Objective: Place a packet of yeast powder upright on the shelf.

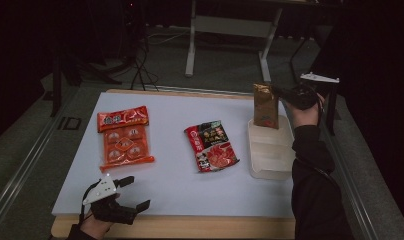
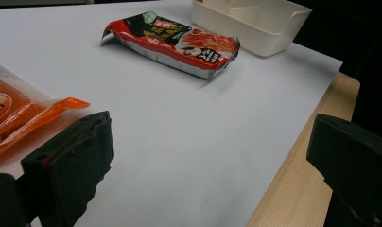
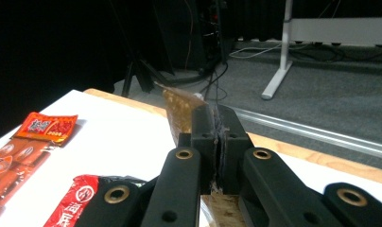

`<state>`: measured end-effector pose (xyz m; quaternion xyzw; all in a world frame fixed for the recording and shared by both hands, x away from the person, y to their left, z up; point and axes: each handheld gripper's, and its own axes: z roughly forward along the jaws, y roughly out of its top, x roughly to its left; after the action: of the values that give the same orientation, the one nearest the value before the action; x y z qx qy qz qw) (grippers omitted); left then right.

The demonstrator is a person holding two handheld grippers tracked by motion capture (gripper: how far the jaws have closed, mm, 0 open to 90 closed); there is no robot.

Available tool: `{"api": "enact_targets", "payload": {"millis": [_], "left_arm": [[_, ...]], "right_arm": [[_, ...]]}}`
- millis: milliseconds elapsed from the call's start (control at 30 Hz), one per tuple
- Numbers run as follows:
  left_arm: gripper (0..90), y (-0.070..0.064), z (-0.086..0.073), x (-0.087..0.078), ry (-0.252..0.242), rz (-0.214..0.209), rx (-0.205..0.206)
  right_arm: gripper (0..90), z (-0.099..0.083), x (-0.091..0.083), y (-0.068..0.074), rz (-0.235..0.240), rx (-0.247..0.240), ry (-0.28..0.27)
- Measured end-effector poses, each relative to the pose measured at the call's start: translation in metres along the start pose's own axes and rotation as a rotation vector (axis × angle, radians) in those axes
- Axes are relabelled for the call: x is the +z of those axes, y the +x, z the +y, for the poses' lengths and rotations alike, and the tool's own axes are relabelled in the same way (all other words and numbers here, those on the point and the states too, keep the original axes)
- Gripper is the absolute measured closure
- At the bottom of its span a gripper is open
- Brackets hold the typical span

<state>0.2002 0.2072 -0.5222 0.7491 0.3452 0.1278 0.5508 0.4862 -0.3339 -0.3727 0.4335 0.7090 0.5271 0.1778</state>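
At the right of the high view, the right gripper [image 1: 285,95] has its jaws pinched tight on the edge of a brown packet [image 1: 265,106], which hangs upright over the far end of the white bin [image 1: 270,167], its lower edge at or just inside the rim. In the right gripper view the two jaws meet flat with the foil [image 3: 179,111] squeezed between them.

The step looks like setting this packet down into the bin. To do it well, bring the packet down straight so its bottom edge clears the rim, then tip it toward the near end so it lies flat and leaves room for more. Let go only once the packet rests on the bin floor.

The left gripper [image 1: 132,192] waits at the lower left of the high view, jaws spread wide and holding nothing, near the orange packet [image 1: 124,137]. The red packet [image 1: 211,146] lies in the middle of the white sheet [image 1: 170,185], just left of the bin.
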Motion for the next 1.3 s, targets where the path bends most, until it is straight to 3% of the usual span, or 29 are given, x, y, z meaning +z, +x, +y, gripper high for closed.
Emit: {"api": "enact_targets", "payload": {"millis": [167,500,733,867,933,1033,1133,1300], "left_arm": [[1.7,0.000,0.000,0.000,-0.001,-0.001,0.001],[1.7,-0.001,0.000,0.001,0.006,0.000,0.004],[1.7,-0.001,0.000,0.001,0.005,-0.002,0.005],[1.7,-0.001,0.000,0.001,0.007,-0.004,0.007],[1.7,-0.001,0.000,0.001,0.005,-0.004,0.008],[1.7,-0.001,0.000,0.001,0.003,-0.003,0.007],[1.7,-0.001,0.000,0.002,0.000,-0.005,0.008],[1.7,-0.001,0.000,0.002,0.003,-0.001,0.020]], "right_arm": [[87.8,-0.004,-0.003,-0.004,-0.009,0.016,0.006],[87.7,-0.021,0.007,-0.005,-0.025,0.037,0.084],[87.6,-0.030,0.000,-0.015,-0.092,0.049,0.090],[86.8,-0.034,-0.009,-0.024,-0.144,0.084,0.082],[85.9,-0.036,-0.012,-0.027,-0.139,0.102,0.075],[78.3,-0.035,-0.015,-0.026,-0.140,0.094,0.074],[69.1,-0.032,-0.020,-0.020,-0.160,0.055,0.083],[59.2,-0.026,-0.029,-0.013,-0.150,0.047,0.045]]}}
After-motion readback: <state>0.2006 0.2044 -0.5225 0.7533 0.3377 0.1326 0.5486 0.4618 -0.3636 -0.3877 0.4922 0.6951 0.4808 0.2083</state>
